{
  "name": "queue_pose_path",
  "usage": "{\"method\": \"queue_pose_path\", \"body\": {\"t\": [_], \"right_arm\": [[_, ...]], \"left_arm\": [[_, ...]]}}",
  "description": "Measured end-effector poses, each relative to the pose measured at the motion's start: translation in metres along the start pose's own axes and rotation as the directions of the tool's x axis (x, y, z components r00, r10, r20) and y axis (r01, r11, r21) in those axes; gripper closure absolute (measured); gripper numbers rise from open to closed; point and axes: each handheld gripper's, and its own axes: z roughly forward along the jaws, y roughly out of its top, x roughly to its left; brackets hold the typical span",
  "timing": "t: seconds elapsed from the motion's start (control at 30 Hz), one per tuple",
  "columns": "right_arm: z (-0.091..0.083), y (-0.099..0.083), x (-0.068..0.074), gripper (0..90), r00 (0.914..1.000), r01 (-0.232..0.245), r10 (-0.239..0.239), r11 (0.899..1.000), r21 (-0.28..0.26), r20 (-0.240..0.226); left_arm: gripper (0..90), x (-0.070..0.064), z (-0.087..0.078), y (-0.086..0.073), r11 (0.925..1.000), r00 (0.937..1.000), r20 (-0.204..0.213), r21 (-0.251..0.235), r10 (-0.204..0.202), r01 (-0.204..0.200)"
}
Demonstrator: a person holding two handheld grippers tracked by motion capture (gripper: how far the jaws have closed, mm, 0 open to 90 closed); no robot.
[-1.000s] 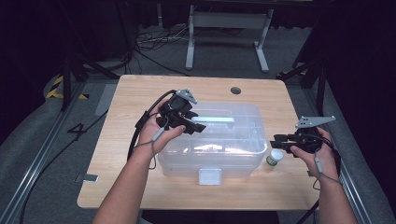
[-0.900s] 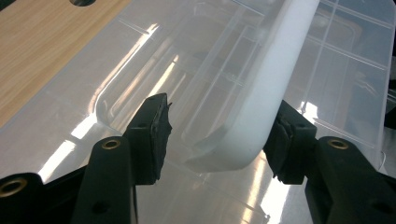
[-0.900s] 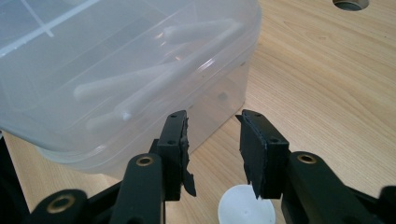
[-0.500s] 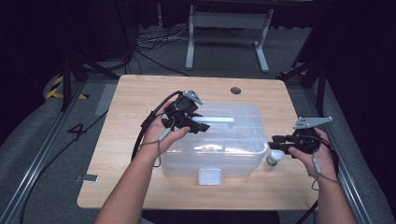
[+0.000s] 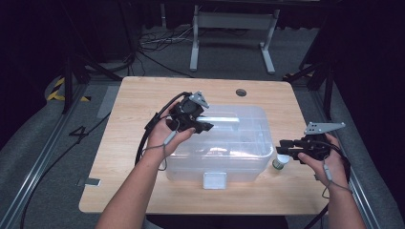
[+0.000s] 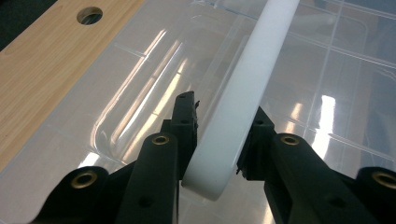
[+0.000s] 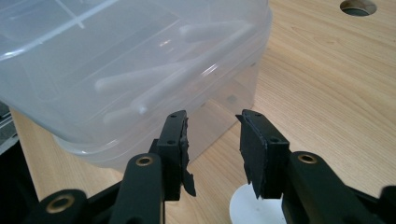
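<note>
A clear plastic bin (image 5: 248,143) with a clear lid (image 6: 327,70) stands mid-table. A white handle (image 6: 243,102) runs across the lid, and it appears as a pale bar, the handle (image 5: 225,118), in the high view. My left gripper (image 5: 204,126) (image 6: 218,140) is shut on that handle near its left end. My right gripper (image 5: 282,146) (image 7: 212,140) is open, low beside the bin's right front corner (image 7: 224,102). Just under its jaws stands a small bottle with a white cap (image 7: 252,210), the bottle (image 5: 281,162) being right of the bin. White stick-like items (image 7: 154,79) lie inside the bin.
A white latch (image 5: 215,180) sits on the bin's front wall. The wooden table (image 5: 138,105) has a round cable hole (image 5: 241,92) at the back. Bare wood lies left of and behind the bin. A metal stand and cables (image 5: 229,43) are on the floor beyond.
My left gripper has shifted a little to the right over the lid, onto the handle. The right gripper and the bin have barely moved.
</note>
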Motion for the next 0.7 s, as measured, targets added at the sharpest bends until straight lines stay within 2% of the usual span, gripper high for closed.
{"method": "queue_pose_path", "body": {"t": [0.23, 0.33, 0.47, 0.57, 0.67, 0.7], "right_arm": [[-0.004, -0.001, 0.002, 62.8, 0.9999, -0.01, 0.01, 1.0, 0.011, 0.011], [-0.007, -0.002, 0.003, 63.4, 0.9997, 0.003, -0.003, 1.0, 0.015, 0.023], [-0.011, -0.002, 0.005, 67.4, 0.9991, 0.003, -0.003, 1.0, 0.006, 0.043], [-0.011, -0.003, 0.006, 67.0, 0.9994, -0.011, 0.011, 1.0, 0.022, 0.033], [-0.012, -0.003, 0.009, 74.2, 0.9994, 0.014, -0.015, 1.0, 0.025, 0.032], [-0.012, -0.003, 0.01, 78.0, 0.999, 0.035, -0.036, 0.999, 0.03, 0.027]], "left_arm": [[73.1, 0.007, -0.005, 0.008, 0.9999, 0.9999, -0.004, 0.0, -0.01, 0.01], [73.2, 0.011, -0.007, 0.012, 0.9999, 0.9999, 0.0, 0.008, -0.015, 0.015], [73.3, 0.014, -0.008, 0.016, 0.9998, 0.9998, 0.007, 0.011, -0.019, 0.019], [73.2, 0.017, -0.009, 0.018, 0.9997, 0.9997, 0.011, 0.011, -0.02, 0.02], [73.1, 0.021, -0.01, 0.02, 0.9995, 0.9993, 0.018, 0.008, -0.032, 0.032], [73.1, 0.023, -0.01, 0.021, 0.9993, 0.9992, 0.02, 0.008, -0.036, 0.036]]}}
